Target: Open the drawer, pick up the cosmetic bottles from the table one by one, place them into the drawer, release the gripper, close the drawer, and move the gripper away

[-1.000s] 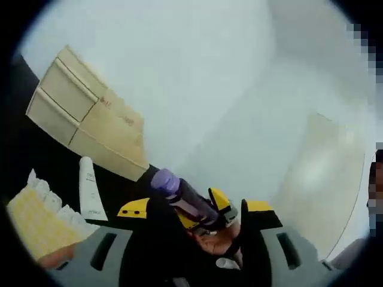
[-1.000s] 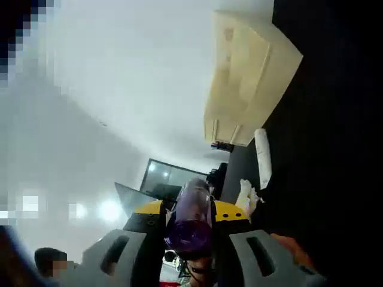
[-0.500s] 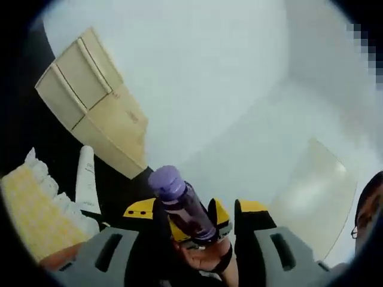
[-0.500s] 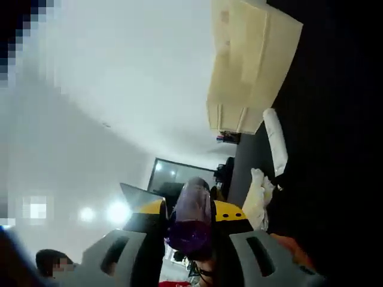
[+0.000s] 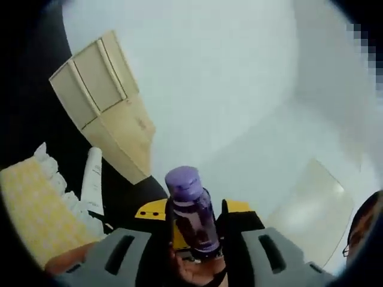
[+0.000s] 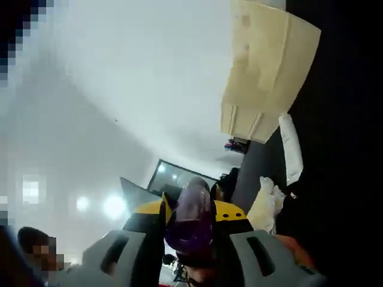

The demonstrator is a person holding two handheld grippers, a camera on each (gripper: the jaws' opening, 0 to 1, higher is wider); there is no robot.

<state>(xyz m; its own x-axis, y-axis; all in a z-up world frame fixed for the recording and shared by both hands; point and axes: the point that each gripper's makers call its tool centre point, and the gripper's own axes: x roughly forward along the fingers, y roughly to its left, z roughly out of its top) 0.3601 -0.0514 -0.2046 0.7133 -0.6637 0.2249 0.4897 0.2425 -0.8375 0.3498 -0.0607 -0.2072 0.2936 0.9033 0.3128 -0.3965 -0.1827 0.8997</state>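
Observation:
In the left gripper view a purple bottle with a lilac cap stands upright between the yellow-tipped jaws of my left gripper, which looks shut on it. A hand shows just below the bottle. In the right gripper view my right gripper is shut on a purple bottle, seen end-on along its length. The beige drawer unit sits on the black table with its drawers closed. A white tube lies in front of it.
A yellow blister pack lies at the lower left on the black table, beside the tube. A white crinkled packet edge shows near the right gripper. Pale walls and ceiling lie behind, and a person's head is at the left gripper view's right edge.
In the left gripper view the bottle swung from leaning left to upright, and the jaws drew in around it. Both views rolled a little; the right gripper kept its bottle.

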